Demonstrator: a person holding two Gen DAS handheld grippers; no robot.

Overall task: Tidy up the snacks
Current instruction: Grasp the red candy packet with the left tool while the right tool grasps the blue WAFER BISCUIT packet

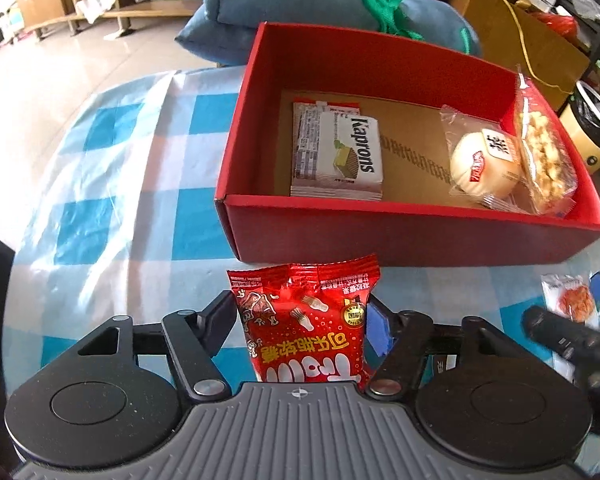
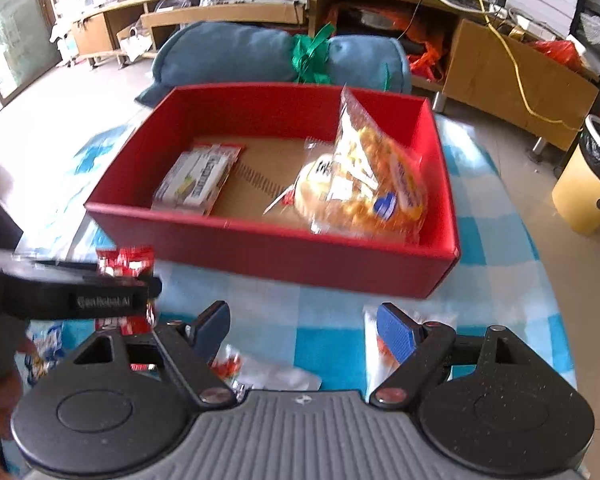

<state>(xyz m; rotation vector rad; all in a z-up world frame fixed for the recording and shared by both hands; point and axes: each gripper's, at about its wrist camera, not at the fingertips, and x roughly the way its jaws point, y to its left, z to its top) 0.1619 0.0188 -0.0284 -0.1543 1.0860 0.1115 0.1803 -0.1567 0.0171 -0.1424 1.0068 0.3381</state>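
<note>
The left gripper (image 1: 302, 316) has its two fingers set against the sides of a glossy red foil candy packet (image 1: 304, 320), which stands between them with its long axis running straight out along the fingers, its crimped top edge toward the red cardboard box (image 1: 380, 236). The pads appear to press on the packet, so this reads as a grasp, though whether the packet is already clear of the blue-and-white checked tablecloth (image 1: 112, 184) cannot be told. The box lies directly ahead of the left gripper, just beyond the packet's far edge, its long side set across the line of the fingers; the likely next move is up and forward over the near wall. Inside the box, on a brown cardboard floor, a white wafer pack printed "Kaprons" (image 1: 350, 152) lies at the left on top of similar flat packs, a round pale bun in clear wrap (image 1: 482, 164) lies at the right, and a clear bag of golden puffed pieces (image 1: 544, 156) leans against the right wall. The middle of the floor is free. The right gripper (image 2: 304, 330) hangs with its jaws apart and nothing between them, above small clear-wrapped snacks (image 2: 374, 344) on the cloth. It is close to the box too, but the left gripper has the packet.
</note>
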